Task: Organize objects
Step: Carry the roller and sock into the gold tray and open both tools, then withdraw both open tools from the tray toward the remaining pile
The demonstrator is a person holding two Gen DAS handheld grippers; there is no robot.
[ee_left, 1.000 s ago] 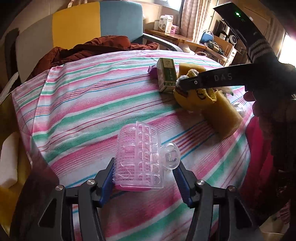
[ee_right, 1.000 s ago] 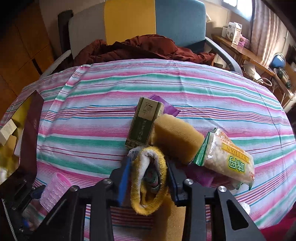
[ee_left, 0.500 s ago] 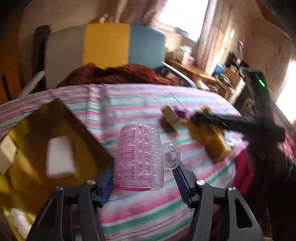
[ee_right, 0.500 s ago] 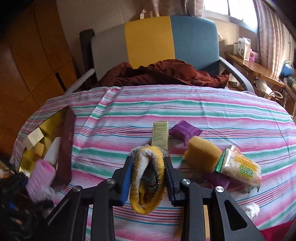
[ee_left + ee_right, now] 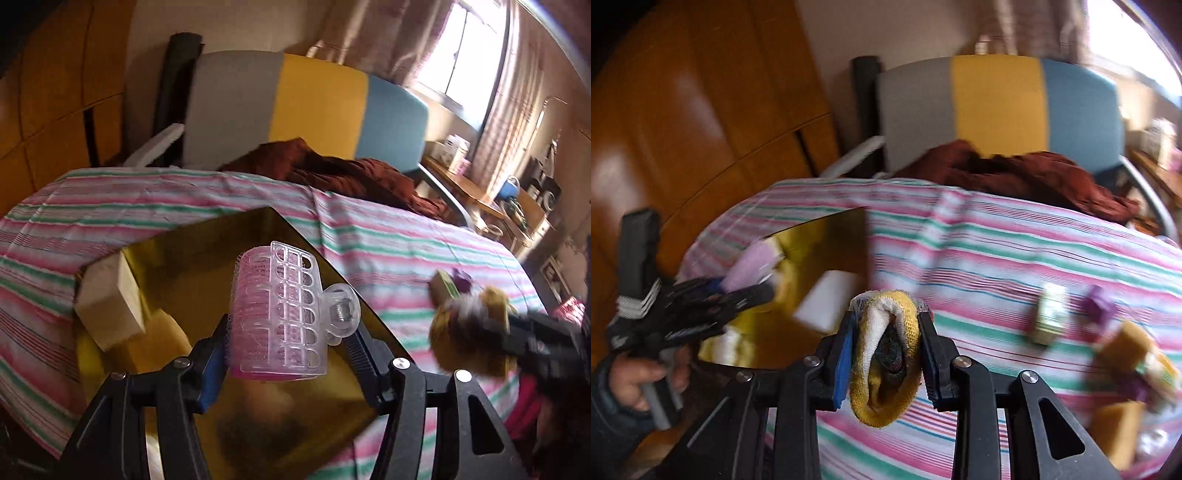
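The gold box lies open at the near left of the striped table. The right gripper, jaws narrow, pinches a folded yellow cloth: soft, light, best gripped mid-fold. The left gripper clamps a pink hair roller above the box: light, probably brittle, held across its barrel

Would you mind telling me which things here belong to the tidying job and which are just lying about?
In the job:
- hair roller, in left gripper
- yellow cloth, in right gripper
- gold box
- small carton, sponge, purple packet, on the table

Lying about:
- chair
- brown garment
- striped tablecloth
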